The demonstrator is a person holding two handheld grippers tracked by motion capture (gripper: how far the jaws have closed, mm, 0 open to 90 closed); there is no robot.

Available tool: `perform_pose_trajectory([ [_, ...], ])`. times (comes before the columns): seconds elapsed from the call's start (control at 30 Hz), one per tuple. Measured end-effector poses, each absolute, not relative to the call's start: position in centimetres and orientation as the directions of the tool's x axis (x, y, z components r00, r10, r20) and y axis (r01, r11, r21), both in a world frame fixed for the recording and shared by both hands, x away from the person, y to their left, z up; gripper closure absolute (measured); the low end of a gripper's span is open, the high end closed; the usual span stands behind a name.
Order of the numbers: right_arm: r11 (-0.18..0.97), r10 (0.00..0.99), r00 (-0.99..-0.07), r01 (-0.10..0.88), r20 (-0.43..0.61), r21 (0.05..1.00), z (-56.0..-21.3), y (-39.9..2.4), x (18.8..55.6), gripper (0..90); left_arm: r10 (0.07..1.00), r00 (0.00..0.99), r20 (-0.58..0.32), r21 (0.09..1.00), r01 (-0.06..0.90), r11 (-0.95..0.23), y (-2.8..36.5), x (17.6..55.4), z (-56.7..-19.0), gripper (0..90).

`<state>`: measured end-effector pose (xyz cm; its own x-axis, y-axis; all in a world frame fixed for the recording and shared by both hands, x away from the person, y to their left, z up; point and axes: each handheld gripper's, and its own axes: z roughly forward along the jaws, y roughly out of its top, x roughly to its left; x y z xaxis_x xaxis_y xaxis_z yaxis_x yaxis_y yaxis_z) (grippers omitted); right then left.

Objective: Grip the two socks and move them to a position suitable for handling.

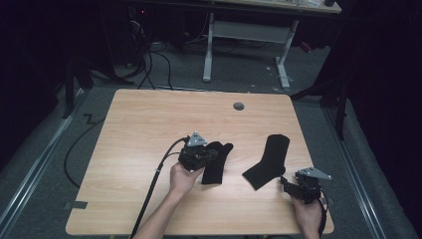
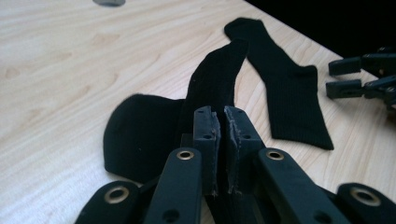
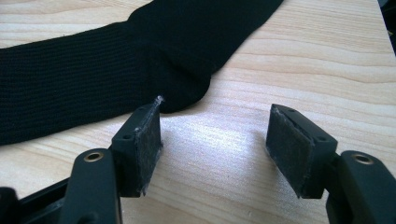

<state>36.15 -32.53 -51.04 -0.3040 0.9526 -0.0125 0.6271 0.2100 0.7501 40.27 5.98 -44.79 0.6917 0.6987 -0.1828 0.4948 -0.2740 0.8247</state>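
Two black socks lie on the wooden table (image 1: pixel 144 124). The left sock (image 1: pixel 217 164) lies mid-table, and my left gripper (image 1: pixel 211 153) sits at its left edge. In the left gripper view the jaws (image 2: pixel 222 128) stand almost together, pinching a raised ridge of that sock (image 2: pixel 212 79), whose wider part (image 2: pixel 140 135) spreads flat to the left. The right sock (image 1: pixel 269 159) lies bent at the heel. My right gripper (image 1: pixel 285 183) rests near its lower end. That gripper (image 3: pixel 215 140) is open over bare wood, and the sock's heel (image 3: pixel 182 88) lies just beyond its left pad (image 3: pixel 148 140).
A grey grommet (image 1: pixel 239 106) sits in the table's far middle. The left gripper's cable (image 1: pixel 152 186) trails off the front edge. Another desk's white legs (image 1: pixel 207 55) stand on the floor behind. The right sock (image 2: pixel 287 93) and the right gripper (image 2: pixel 359 77) appear at the right of the left gripper view.
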Motion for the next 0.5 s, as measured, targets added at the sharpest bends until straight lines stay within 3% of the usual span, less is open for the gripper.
perform_pose_trajectory([
  [0.27, 0.219, 0.948, -0.318, 0.623, -0.012, 0.751, -51.0, -32.4, 36.2, 39.4, 0.711, 0.681, -0.174, 0.806, 0.514, -0.295, 5.8, 40.1, -46.4, 82.0],
  [0.33, 0.225, 0.943, -0.331, 0.614, -0.012, 0.756, -51.0, -32.4, 36.1, 48.1, 0.712, 0.682, -0.168, 0.797, 0.519, -0.309, 5.7, 40.0, -47.0, 81.6],
  [0.5, 0.218, 0.942, -0.334, 0.611, -0.002, 0.761, -51.0, -32.5, 36.1, 58.5, 0.713, 0.683, -0.159, 0.789, 0.522, -0.325, 5.5, 39.9, -47.5, 80.5],
])
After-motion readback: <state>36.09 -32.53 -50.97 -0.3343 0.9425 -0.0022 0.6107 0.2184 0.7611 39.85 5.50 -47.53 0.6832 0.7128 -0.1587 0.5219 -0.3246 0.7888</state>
